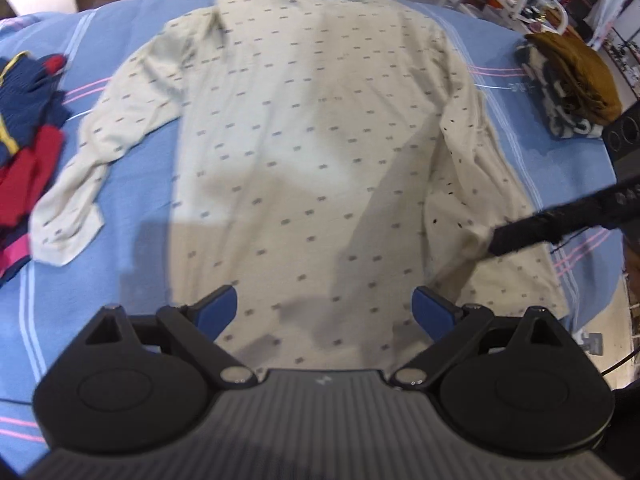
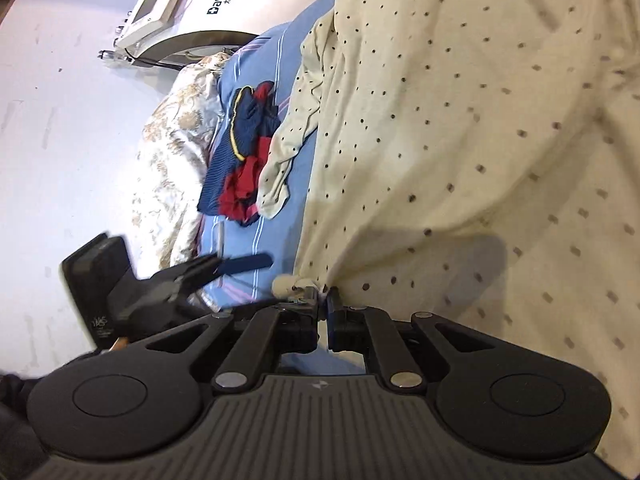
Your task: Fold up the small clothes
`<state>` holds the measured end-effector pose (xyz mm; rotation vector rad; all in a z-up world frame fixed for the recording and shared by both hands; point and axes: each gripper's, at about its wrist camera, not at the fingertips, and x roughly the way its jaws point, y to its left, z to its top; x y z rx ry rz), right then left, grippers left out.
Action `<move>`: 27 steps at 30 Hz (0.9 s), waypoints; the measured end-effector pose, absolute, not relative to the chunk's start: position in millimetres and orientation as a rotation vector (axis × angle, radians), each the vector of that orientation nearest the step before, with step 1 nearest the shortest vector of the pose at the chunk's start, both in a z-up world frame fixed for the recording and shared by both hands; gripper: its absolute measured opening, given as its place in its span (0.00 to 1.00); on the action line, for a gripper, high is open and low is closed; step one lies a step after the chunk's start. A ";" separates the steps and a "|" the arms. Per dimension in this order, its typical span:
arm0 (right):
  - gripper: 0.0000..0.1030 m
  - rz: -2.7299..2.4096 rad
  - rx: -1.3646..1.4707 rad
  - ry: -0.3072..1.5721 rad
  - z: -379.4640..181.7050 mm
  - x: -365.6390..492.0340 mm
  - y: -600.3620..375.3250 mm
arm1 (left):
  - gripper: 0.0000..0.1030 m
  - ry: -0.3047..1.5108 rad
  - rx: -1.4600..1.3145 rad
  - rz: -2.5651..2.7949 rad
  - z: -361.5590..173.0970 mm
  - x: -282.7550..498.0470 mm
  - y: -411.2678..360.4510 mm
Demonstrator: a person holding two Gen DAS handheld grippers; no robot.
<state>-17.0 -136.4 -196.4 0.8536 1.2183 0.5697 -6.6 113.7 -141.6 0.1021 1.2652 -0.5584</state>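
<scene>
A cream long-sleeved shirt (image 1: 312, 128) with small dark marks lies spread flat on a blue bed sheet (image 1: 132, 208), collar at the far end. My left gripper (image 1: 325, 305) is open, hovering over the shirt's near hem. My right gripper (image 2: 323, 300) is shut on a pinch of the shirt's edge (image 2: 296, 282); from the left wrist view it (image 1: 496, 240) sits at the shirt's right sleeve. The shirt (image 2: 480, 140) fills the right wrist view. The left gripper (image 2: 240, 262) shows there at the left, over the sheet.
A navy and red garment pile (image 1: 28, 128) lies at the sheet's left, also in the right wrist view (image 2: 244, 152). Folded brown and patterned clothes (image 1: 572, 84) sit at the far right. A white machine (image 2: 192, 12) and a floral quilt (image 2: 172, 160) are beside the bed.
</scene>
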 end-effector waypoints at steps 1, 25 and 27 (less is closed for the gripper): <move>0.15 0.556 0.850 1.210 -202.8 -7.8 -129.8 | 0.93 1.266 0.093 -0.544 -142.6 -5.7 122.1; 0.63 0.090 0.812 1.182 -191.5 -70.5 -224.5 | 0.81 1.251 0.001 -1.003 -223.3 77.8 90.5; 0.66 0.085 0.819 1.182 -191.5 -72.1 -222.9 | 0.75 1.268 -0.031 -1.039 -228.5 84.0 90.3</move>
